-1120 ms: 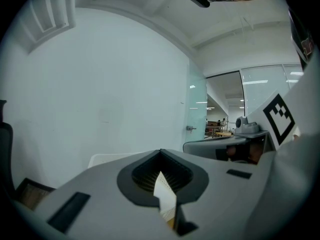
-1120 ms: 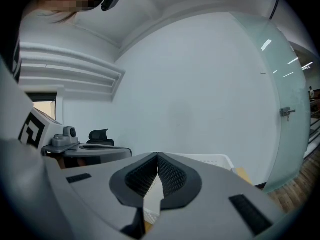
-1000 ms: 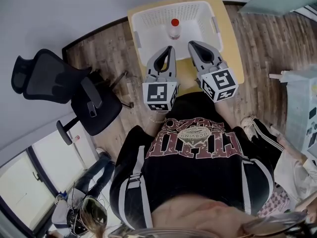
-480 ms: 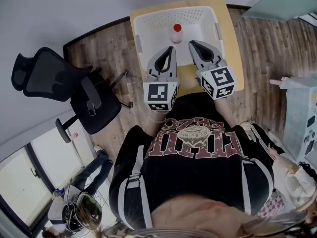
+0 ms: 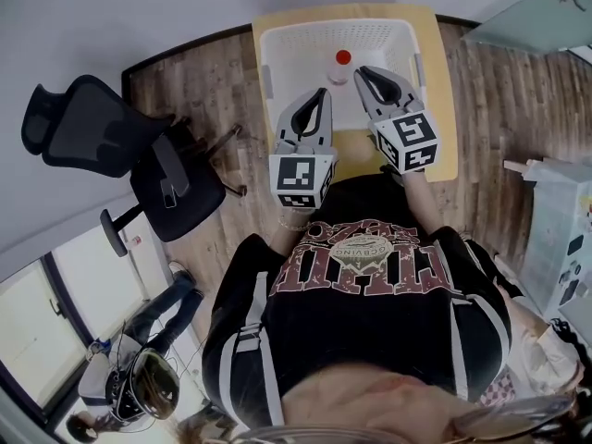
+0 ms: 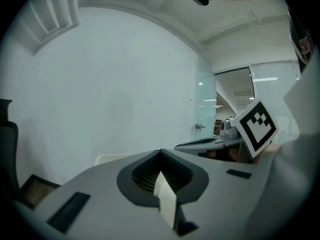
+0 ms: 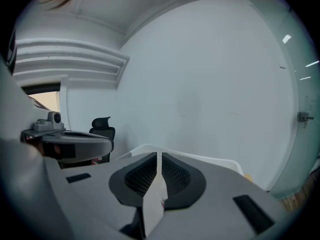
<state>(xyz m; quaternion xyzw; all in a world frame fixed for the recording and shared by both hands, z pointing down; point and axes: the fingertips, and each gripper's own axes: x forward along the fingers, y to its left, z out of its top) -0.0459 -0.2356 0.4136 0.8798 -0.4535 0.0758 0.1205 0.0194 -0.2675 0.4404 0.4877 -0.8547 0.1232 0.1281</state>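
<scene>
A small clear bottle with a red cap (image 5: 343, 61) stands in a white plastic basket (image 5: 287, 40) on a yellow table (image 5: 442, 109). My right gripper (image 5: 363, 70) reaches over the basket, its tip just right of the bottle, jaws shut with nothing between them. My left gripper (image 5: 320, 92) hovers at the basket's near rim, also shut and empty. In the left gripper view the shut left gripper (image 6: 160, 152) points at the wall, with the right gripper's marker cube (image 6: 255, 126) at its right. In the right gripper view the shut right gripper (image 7: 159, 156) sits above the basket rim (image 7: 205, 158).
A black office chair (image 5: 102, 141) stands on the wood floor left of the table. A white wall runs behind the basket, with a glass door (image 6: 206, 114) to the right. Another person (image 5: 139, 377) stands at lower left.
My right gripper has moved forward over the basket, closer to the bottle. The left gripper has hardly shifted. Both stay shut.
</scene>
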